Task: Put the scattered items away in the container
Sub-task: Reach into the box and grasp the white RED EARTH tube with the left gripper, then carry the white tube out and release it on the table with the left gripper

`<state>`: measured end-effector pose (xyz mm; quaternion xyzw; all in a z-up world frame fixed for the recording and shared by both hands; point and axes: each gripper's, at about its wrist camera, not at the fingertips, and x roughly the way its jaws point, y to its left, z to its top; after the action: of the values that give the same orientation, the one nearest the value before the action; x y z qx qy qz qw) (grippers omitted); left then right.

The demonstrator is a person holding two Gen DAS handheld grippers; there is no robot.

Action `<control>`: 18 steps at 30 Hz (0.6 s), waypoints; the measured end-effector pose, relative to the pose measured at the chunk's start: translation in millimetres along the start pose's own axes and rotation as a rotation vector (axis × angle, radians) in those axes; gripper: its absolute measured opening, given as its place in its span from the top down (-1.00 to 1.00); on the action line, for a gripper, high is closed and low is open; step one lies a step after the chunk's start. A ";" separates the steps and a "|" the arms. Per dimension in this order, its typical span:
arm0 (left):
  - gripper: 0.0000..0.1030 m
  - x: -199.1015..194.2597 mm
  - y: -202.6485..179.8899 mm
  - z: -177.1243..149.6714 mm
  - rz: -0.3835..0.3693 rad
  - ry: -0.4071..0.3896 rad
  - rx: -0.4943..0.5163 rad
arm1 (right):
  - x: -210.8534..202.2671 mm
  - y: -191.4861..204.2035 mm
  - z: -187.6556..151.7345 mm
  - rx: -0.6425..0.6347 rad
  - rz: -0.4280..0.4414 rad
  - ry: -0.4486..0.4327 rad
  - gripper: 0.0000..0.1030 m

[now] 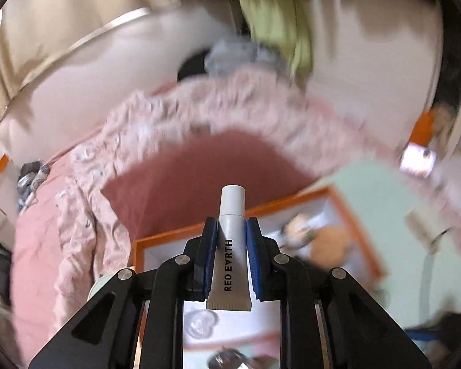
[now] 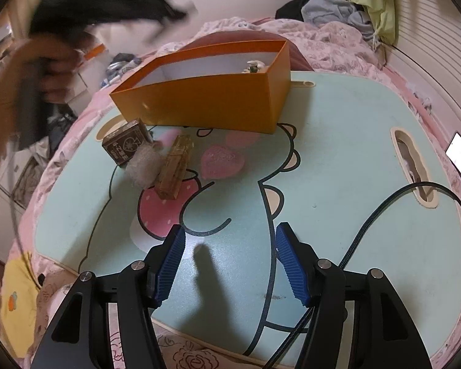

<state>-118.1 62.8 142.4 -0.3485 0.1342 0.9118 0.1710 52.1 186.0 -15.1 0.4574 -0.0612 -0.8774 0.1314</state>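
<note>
Left hand-held gripper (image 1: 232, 224): I read it as clamped on a small white tube (image 1: 232, 240); both blue pads press its sides.
Tube orientation: cap end points forward past the fingertips; the flat crimped end sits back between the fingers; black lettering runs along the body.
Tube position: I see it held in the air above the orange box (image 1: 350, 215), whose white inside lies directly beneath and ahead of the fingertips. The left view is heavily blurred.
Right hand-held gripper (image 2: 230, 258): released, jaws standing apart with nothing between them; it hangs over the near part of the bench (image 2: 338, 160).
Bench: a light blue board with a cartoon print, lying on a pink bed cover (image 2: 322, 46).
Container: I see the orange box (image 2: 206, 98) at the far side of the bench, well apart from the right hand-held gripper; a small item lies inside near its far right corner.
Scattered items: a dark card box (image 2: 124, 146), a pale crumpled wad (image 2: 143, 166), an amber rectangular bottle (image 2: 175, 166) and a pink heart-shaped piece (image 2: 221, 161) lie close together just in front of the box.
Cable: a black cord (image 2: 393, 206) crosses the right side of the bench.
</note>
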 end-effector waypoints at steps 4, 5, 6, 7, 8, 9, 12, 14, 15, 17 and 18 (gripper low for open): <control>0.60 -70.4 -8.4 -18.3 -0.160 -0.075 -0.044 | 0.6 0.4 -0.6 0.000 -0.002 0.000 -0.20; 0.60 -82.0 -11.2 -28.4 -0.197 -0.073 -0.053 | 0.5 0.0 -0.6 0.001 0.001 0.000 -0.21; 0.60 -88.5 -12.6 -39.4 -0.223 -0.064 -0.068 | 0.7 -0.5 -0.5 0.001 0.002 -0.001 -0.22; 0.60 -93.4 -11.5 -54.7 -0.251 -0.043 -0.099 | 0.4 -0.4 -0.9 0.002 0.002 -0.001 -0.22; 0.60 -92.1 -8.3 -65.9 -0.273 -0.023 -0.130 | 0.4 -0.3 -0.9 0.002 0.001 -0.001 -0.22; 0.60 -91.3 -5.2 -79.6 -0.293 -0.003 -0.172 | 0.4 -0.2 -1.0 0.002 -0.001 0.000 -0.23; 0.60 -81.0 2.4 -115.9 -0.307 0.063 -0.279 | 0.4 -0.2 -0.9 -0.004 -0.003 0.001 -0.26; 0.60 -76.5 3.9 -137.6 -0.264 0.089 -0.316 | 0.8 0.1 -1.1 -0.010 -0.008 0.002 -0.26; 0.60 -73.7 3.7 -144.8 -0.237 0.093 -0.325 | 0.6 -0.8 -1.3 -0.010 -0.009 0.002 -0.27; 0.60 -70.7 1.9 -154.4 -0.214 0.079 -0.362 | 1.2 -0.4 -1.3 -0.009 -0.008 0.002 -0.27; 0.59 -69.8 2.8 -156.8 -0.217 0.066 -0.390 | 1.3 0.2 -1.1 -0.010 -0.009 0.003 -0.27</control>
<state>22.0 -12.0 77.2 -0.4170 -0.0776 0.8848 0.1928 52.3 185.4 -16.7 0.4581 -0.0546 -0.8777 0.1299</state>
